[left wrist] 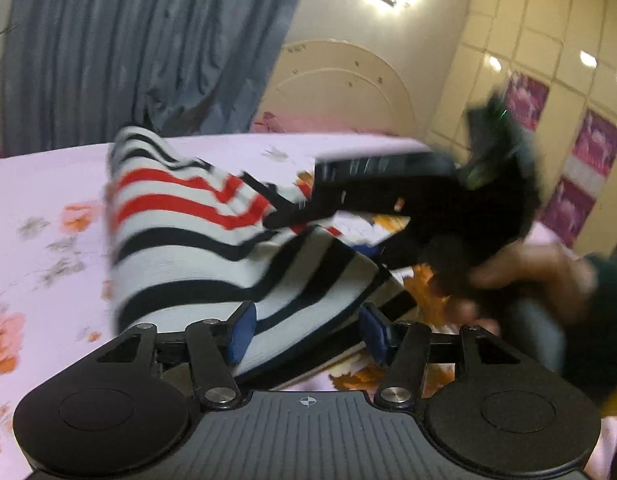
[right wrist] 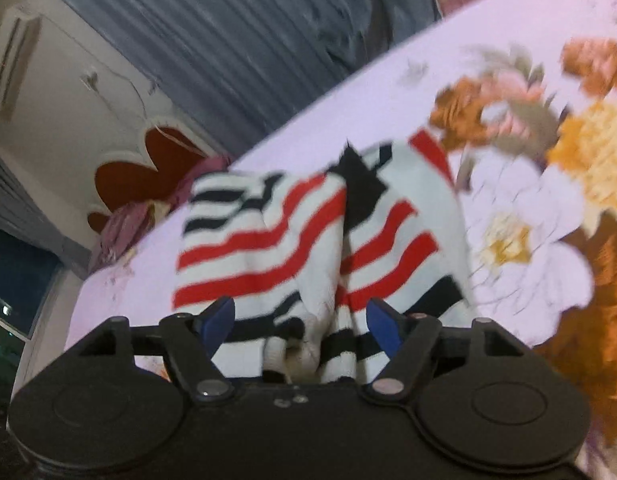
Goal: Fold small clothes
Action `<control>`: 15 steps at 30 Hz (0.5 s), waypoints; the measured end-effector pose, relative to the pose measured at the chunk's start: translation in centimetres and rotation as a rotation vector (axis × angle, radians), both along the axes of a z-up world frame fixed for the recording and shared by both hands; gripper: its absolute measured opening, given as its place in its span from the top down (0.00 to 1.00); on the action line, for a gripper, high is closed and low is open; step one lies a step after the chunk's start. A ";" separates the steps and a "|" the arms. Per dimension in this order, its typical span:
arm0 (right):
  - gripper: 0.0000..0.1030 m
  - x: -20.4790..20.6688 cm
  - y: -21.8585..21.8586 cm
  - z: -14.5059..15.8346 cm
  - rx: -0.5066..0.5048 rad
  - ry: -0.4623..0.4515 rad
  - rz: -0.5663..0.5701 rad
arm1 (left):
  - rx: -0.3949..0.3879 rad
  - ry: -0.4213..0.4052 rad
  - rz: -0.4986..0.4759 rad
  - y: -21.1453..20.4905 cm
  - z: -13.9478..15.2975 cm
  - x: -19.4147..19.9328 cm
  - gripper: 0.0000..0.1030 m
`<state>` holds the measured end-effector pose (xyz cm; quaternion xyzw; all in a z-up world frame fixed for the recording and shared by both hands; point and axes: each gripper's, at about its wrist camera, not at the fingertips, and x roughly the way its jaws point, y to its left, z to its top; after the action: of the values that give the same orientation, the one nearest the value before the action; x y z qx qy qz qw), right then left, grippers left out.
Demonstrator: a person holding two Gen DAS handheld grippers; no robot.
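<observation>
The striped garment (left wrist: 196, 240) is judged soft, light and limp (it bunches on the bed (left wrist: 48, 184)). Left gripper (left wrist: 304, 332) and right gripper (right wrist: 300, 324) both stand apart around its near edge; grip at hems.

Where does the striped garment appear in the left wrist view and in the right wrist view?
Left wrist view: the striped garment fills the centre, reaching down between the open fingers.
Right wrist view: it sits at centre, bunched between the open fingers.
Shared landmark: the floral bedsheet under it, with the grey curtain behind.
</observation>
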<state>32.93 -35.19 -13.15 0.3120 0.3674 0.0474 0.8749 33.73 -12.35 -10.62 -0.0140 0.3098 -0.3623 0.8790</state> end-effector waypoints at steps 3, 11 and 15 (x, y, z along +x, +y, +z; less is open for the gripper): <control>0.47 1.4 0.6 -1.2 0.028 0.031 0.026 | -0.019 -0.017 0.059 2.7 1.1 -0.2 0.45; 0.78 1.3 2.9 0.2 -0.116 -0.044 0.057 | -0.053 0.053 0.296 6.1 1.0 5.3 0.45; 0.80 -0.6 3.7 3.8 -0.338 -0.182 0.048 | -0.075 0.112 0.314 4.8 -0.4 7.8 0.45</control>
<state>32.37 -31.47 -9.35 0.1461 0.2967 0.0336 0.9431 41.49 -7.55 -11.06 -0.1152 0.3386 -0.2304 0.9050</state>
